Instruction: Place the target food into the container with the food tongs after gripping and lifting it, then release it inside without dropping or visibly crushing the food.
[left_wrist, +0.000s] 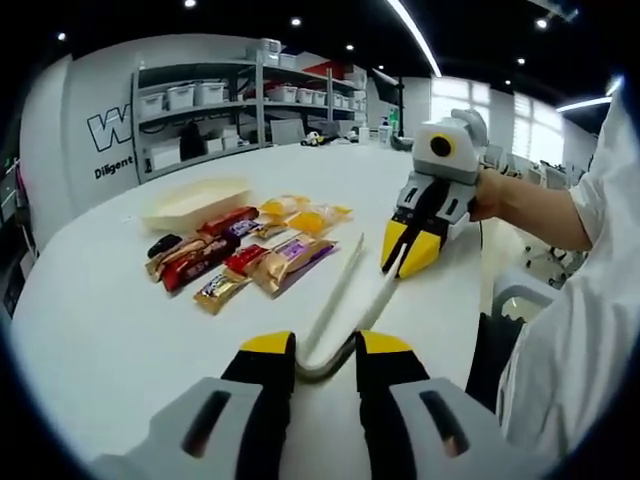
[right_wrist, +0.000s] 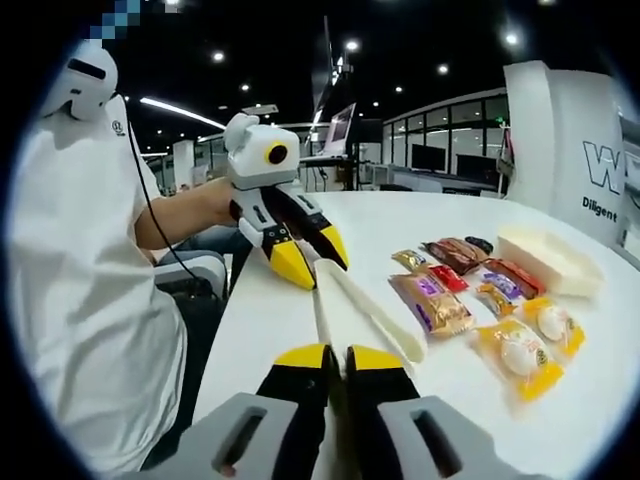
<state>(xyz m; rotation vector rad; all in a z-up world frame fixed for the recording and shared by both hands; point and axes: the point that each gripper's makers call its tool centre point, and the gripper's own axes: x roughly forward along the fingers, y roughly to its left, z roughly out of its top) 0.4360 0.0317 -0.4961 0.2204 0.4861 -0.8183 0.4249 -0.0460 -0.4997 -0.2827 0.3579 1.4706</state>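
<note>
White food tongs (left_wrist: 345, 295) lie low over the white table (left_wrist: 100, 330). Their bent hinge end sits between my left gripper's (left_wrist: 325, 348) jaws, which are shut on it. One tong arm runs to my right gripper (left_wrist: 408, 258), whose jaws are shut on its tip; the other arm stands free. In the right gripper view, my right gripper (right_wrist: 340, 360) holds the tongs (right_wrist: 350, 310) and the left gripper (right_wrist: 312, 262) holds their far end. Several wrapped snacks (left_wrist: 245, 255) lie beside the tongs, including yellow packets (right_wrist: 520, 350). A cream tray (left_wrist: 195, 200) (right_wrist: 550, 258), the container, stands beyond them.
A person in a white top (right_wrist: 90, 300) stands at the table's edge holding both grippers. A grey chair (right_wrist: 195, 270) is beside the table. Shelves with white bins (left_wrist: 220, 100) line the far wall.
</note>
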